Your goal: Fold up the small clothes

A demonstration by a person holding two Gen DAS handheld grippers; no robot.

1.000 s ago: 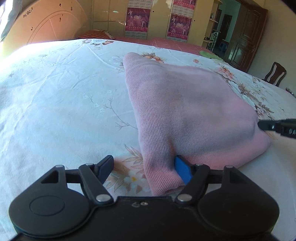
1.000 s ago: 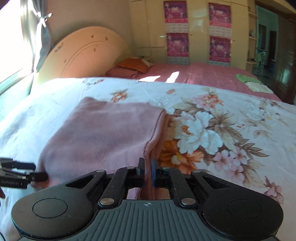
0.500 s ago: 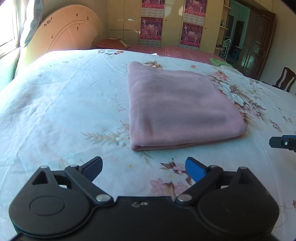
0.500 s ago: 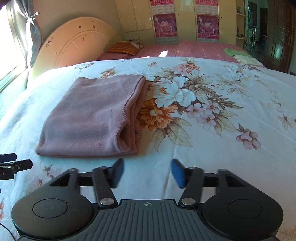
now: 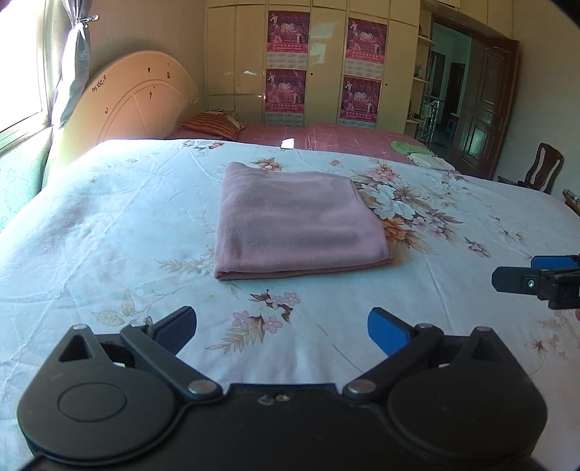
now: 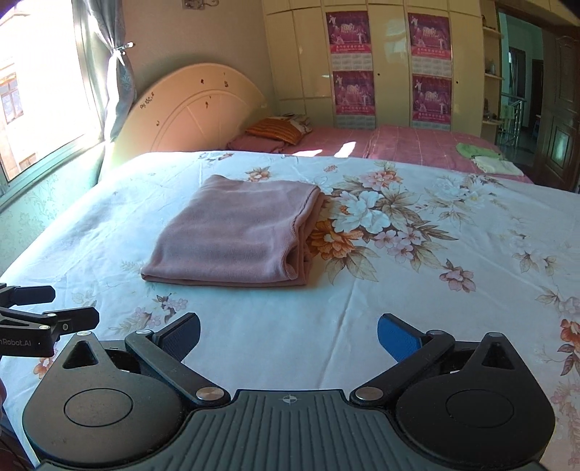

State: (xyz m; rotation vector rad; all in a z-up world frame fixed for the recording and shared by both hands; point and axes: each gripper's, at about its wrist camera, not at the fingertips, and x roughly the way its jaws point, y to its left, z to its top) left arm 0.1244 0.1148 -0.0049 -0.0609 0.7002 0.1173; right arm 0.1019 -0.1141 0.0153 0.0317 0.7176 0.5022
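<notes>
On the far left is a bright window (image 6: pixel 43 90) with a grey curtain (image 6: pixel 116 72) tied back. Next to it stands a round cream headboard (image 6: pixel 195 105).

The left claw (image 5: pixel 282 326) hangs over the bed (image 5: pixel 90 224), and nothing is between its two fingers. Its jaws have just been opening and now stand wide apart. The bed has a white sheet with flowers on it.

In the middle of the bed lies the pink cloth (image 5: pixel 297 221). It is folded flat into a neat block. Both claws are well apart from it, on the near side. No claw touches it.

The right claw (image 6: pixel 289 335) is wide too, and nothing is in it. Its jaws have just been opening as well. Big flowers (image 6: pixel 366 213) are printed on the sheet just beside the right edge of the cloth.

Behind the bed is a second bed with a pink cover (image 6: pixel 417 145) and a striped pillow (image 6: pixel 277 130). On the wall cupboards hang purple posters (image 6: pixel 349 32). On the far right are a dark wooden door (image 5: pixel 485 108) and a chair (image 5: pixel 543 166).
</notes>
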